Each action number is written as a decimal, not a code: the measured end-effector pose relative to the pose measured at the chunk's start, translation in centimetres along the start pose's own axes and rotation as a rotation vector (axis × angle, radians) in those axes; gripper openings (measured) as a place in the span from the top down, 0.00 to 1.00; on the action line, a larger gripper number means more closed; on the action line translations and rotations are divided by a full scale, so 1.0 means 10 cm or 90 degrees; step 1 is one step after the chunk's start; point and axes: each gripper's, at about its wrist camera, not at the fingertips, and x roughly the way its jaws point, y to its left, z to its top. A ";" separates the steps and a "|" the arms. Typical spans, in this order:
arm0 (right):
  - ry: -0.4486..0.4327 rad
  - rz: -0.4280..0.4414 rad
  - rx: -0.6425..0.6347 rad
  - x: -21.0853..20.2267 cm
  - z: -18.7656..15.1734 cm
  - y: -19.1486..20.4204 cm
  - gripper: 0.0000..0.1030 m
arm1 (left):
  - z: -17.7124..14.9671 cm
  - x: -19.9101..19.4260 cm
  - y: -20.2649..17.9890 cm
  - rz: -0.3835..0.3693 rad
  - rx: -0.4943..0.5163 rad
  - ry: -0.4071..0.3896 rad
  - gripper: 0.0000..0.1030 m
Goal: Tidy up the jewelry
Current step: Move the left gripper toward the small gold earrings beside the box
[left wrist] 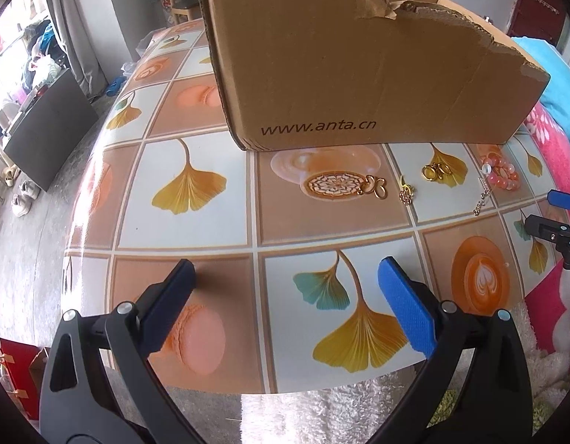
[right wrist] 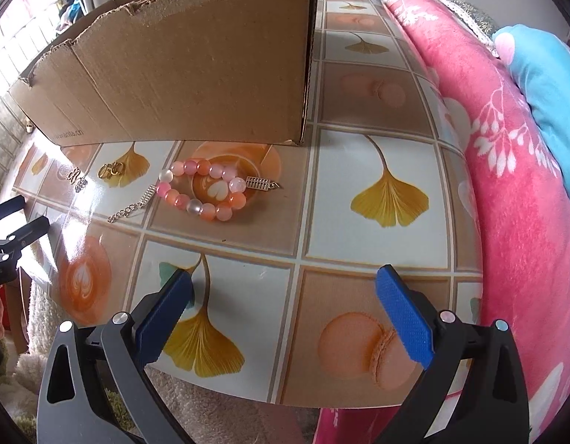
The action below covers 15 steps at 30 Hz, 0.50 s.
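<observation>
The pink-and-orange bead bracelet [right wrist: 203, 194] lay curled in a loop on the worktop [right wrist: 358, 199], just in front of the torn cardboard box [right wrist: 196, 70], toward eleven o'clock from the right gripper [right wrist: 285, 296]. A small gold bar charm [right wrist: 262, 183] sat at the loop's three o'clock side, touching the beads, and a gold chain [right wrist: 131, 209] trailed off from its nine o'clock side. Further out at nine o'clock rested a pair of gold rings [right wrist: 112, 170], and past them a small gold pendant piece [right wrist: 77, 179], all loose on the patterned cloth.

From the left wrist the same row ran along the box's front edge: the rings [left wrist: 436, 171], a little gold charm [left wrist: 407, 192], and a looped gold pendant [left wrist: 375, 187] at their nine o'clock, with the bracelet [left wrist: 501, 174] at the far three o'clock end.

Both tools hung over the near edge of the worktop, well apart from the jewelry. The right gripper's blue fingers [right wrist: 403, 318] stood spread wide with nothing between them. The left gripper [left wrist: 285, 292] showed its fingers [left wrist: 407, 310] equally wide and empty. A pink blanket [right wrist: 506, 170] bordered the worktop at three o'clock.
</observation>
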 end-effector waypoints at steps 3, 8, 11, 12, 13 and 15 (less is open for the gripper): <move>-0.007 0.002 0.001 -0.02 -0.04 0.02 0.06 | -0.03 -0.02 -0.02 0.002 -0.003 -0.002 0.07; -0.027 0.005 -0.009 -0.04 -0.09 0.01 0.06 | -0.03 -0.03 -0.03 0.004 -0.004 0.006 0.07; -0.019 0.007 -0.023 -0.04 -0.06 0.02 0.06 | -0.02 -0.03 -0.03 0.001 0.000 0.008 0.07; -0.013 0.006 -0.027 -0.06 -0.05 0.03 0.06 | -0.02 -0.03 -0.03 0.001 0.000 0.008 0.07; -0.015 0.012 -0.026 -0.09 -0.04 0.03 0.06 | -0.02 -0.03 -0.02 0.000 0.000 0.007 0.07; -0.038 0.032 -0.014 -0.19 -0.03 0.04 0.06 | -0.02 -0.02 -0.02 -0.001 0.002 0.004 0.07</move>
